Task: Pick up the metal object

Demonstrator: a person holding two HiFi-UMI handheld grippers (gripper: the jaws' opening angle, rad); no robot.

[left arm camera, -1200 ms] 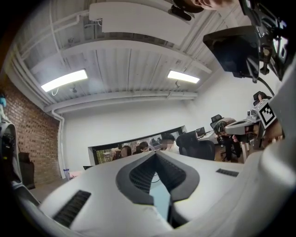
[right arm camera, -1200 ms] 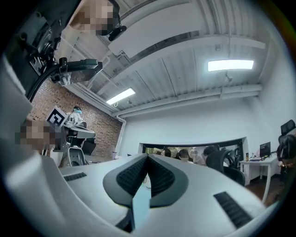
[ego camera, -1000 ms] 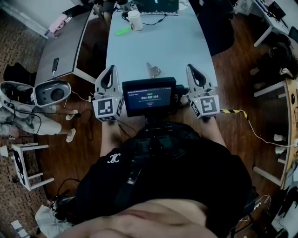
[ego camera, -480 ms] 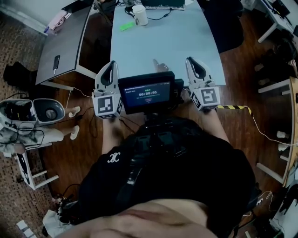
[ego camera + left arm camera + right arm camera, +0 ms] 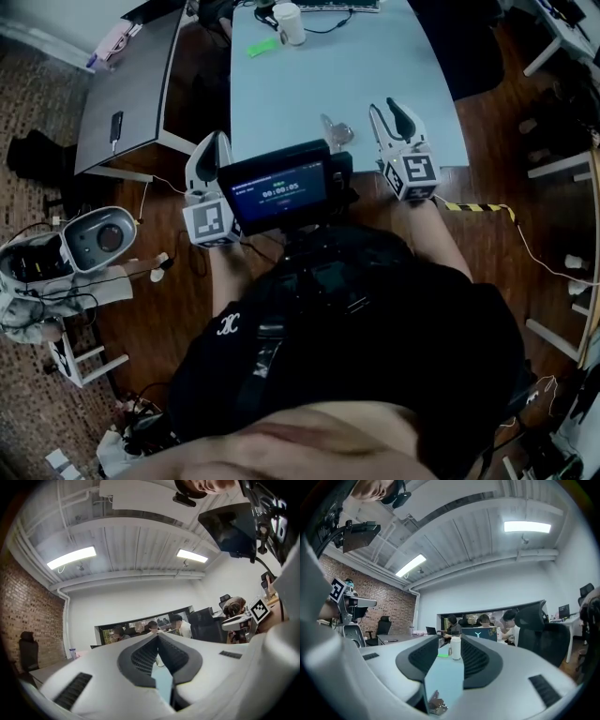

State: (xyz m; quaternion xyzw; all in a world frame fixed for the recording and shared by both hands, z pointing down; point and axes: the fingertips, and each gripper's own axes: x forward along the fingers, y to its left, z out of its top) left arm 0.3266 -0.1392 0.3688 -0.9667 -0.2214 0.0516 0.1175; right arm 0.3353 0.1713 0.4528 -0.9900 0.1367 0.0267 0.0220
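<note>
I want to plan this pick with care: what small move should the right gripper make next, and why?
Probably tilt the right gripper down and ease it left toward the metal object. Its jaws are opening with nothing between them. The object lies on the table, low and slightly left of the jaws in the right gripper view.

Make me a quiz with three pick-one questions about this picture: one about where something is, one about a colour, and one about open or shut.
1. Where is the white cup?
A. on the floor
B. at the far end of the table
C. in a gripper

2. What colour is the small flat thing near the cup?
A. red
B. yellow
C. green

3. How are the left gripper's jaws?
A. together
B. wide apart
C. closed on the cup

Answers:
1 B, it stands far up the table from the person.
2 C, it shows bright green on the pale top.
3 A, the left gripper view shows the tips meeting with nothing between.
</note>
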